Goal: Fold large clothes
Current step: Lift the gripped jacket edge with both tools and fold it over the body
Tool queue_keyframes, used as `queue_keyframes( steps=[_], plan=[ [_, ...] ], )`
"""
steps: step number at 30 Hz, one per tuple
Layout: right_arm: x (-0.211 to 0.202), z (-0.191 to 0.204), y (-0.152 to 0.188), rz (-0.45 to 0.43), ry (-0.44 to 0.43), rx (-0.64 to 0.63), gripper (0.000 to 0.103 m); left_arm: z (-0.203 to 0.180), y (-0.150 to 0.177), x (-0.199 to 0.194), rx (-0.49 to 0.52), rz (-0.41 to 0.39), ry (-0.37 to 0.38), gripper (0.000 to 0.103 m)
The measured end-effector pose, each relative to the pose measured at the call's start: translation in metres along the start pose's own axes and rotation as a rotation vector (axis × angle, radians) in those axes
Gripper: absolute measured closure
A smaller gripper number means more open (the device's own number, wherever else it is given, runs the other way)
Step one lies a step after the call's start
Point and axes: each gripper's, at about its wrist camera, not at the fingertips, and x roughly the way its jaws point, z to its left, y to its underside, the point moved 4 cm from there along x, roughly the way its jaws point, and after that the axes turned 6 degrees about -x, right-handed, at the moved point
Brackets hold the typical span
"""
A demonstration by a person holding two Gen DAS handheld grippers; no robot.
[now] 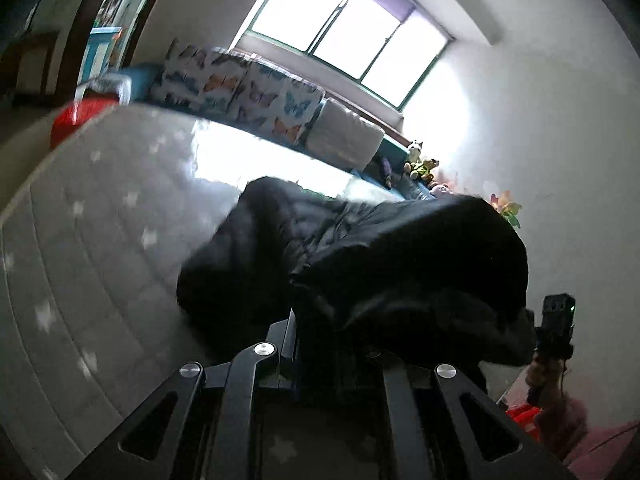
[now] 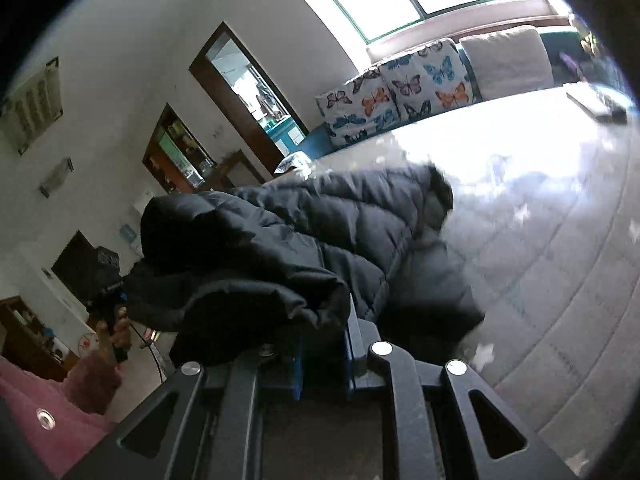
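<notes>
On the grey, star-printed bed (image 1: 100, 220) in front of me lies the black quilted jacket (image 1: 360, 248), one end of it spread on the mattress and the near end lifted off it. My left fingers (image 1: 294, 330) are clenched on a bunched fold of that jacket, which drapes over the right half of my left gripper (image 1: 320, 354) and hides its other finger. My right gripper (image 2: 322, 354) has its fingers (image 2: 352, 320) pinched on another thick fold, the cloth heaped over its left side. The padded bulk between my two hands blocks much of the bed from both views.

Past the jacket, along the far edge of the bed, stand butterfly-print cushions (image 2: 400, 96) and a plain white cushion (image 2: 504, 60), under a bright window (image 1: 348, 28). A row of soft toys (image 1: 420, 164) sits by the wall to the right. A red thing (image 1: 76, 120) shows at the bed's left corner. In the right view a mirror (image 2: 248, 92) and a shelf niche (image 2: 180, 148) mark the left wall, and my pink sleeve (image 2: 92, 380) shows below the hand holding the left gripper
</notes>
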Motion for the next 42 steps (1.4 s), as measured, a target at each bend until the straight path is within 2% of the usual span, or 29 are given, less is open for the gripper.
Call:
queue_keyframes(
  steps=[5,8,11,14,17,19,21,25,27,30,32,33,37,39,42],
  plan=[
    [0.002,-0.008,0.006,-0.038,-0.024,0.003,0.084,0.013,0.023,0.006,-0.026,0.008,-0.011,0.090],
    [-0.001,-0.005,0.005,-0.037,-0.005,-0.027,0.084,0.006,0.026,-0.005,0.021,0.033,-0.054,0.089],
    [-0.005,0.000,0.006,-0.040,0.013,-0.057,0.085,-0.011,0.014,-0.029,0.085,0.016,-0.076,0.089],
    [-0.006,0.001,0.013,-0.037,0.031,-0.086,0.085,-0.037,0.002,-0.066,0.164,-0.046,-0.104,0.088],
    [-0.005,0.003,0.018,-0.034,0.041,-0.105,0.085,-0.075,-0.018,-0.097,0.189,-0.115,-0.055,0.087],
    [-0.004,0.003,0.024,-0.030,0.046,-0.118,0.085,-0.101,-0.039,-0.093,0.166,-0.112,-0.022,0.087],
    [-0.005,0.004,0.032,-0.034,0.050,-0.128,0.085,-0.124,-0.057,-0.070,0.132,-0.061,0.012,0.087],
    [-0.007,0.008,0.036,-0.042,0.072,-0.152,0.085,-0.164,-0.089,0.019,0.086,0.088,0.036,0.087],
    [-0.007,0.009,0.039,-0.041,0.077,-0.161,0.085,-0.177,-0.098,0.071,0.062,0.169,0.020,0.087],
    [-0.008,0.010,0.040,-0.039,0.081,-0.169,0.085,-0.185,-0.117,0.136,0.023,0.248,-0.002,0.087],
    [-0.008,0.011,0.042,-0.033,0.092,-0.186,0.085,-0.188,-0.123,0.170,0.034,0.282,-0.034,0.087],
    [-0.008,0.012,0.043,-0.031,0.094,-0.191,0.085,-0.184,-0.122,0.186,0.034,0.299,-0.072,0.087],
    [-0.009,0.013,0.044,-0.022,0.096,-0.206,0.085,-0.164,-0.110,0.234,-0.037,0.394,-0.112,0.087],
    [-0.009,0.016,0.044,-0.017,0.098,-0.211,0.085,-0.147,-0.095,0.246,-0.017,0.430,-0.153,0.087],
    [-0.014,0.020,0.042,-0.023,0.111,-0.226,0.081,-0.126,-0.069,0.242,-0.005,0.442,-0.140,0.087]
  ],
)
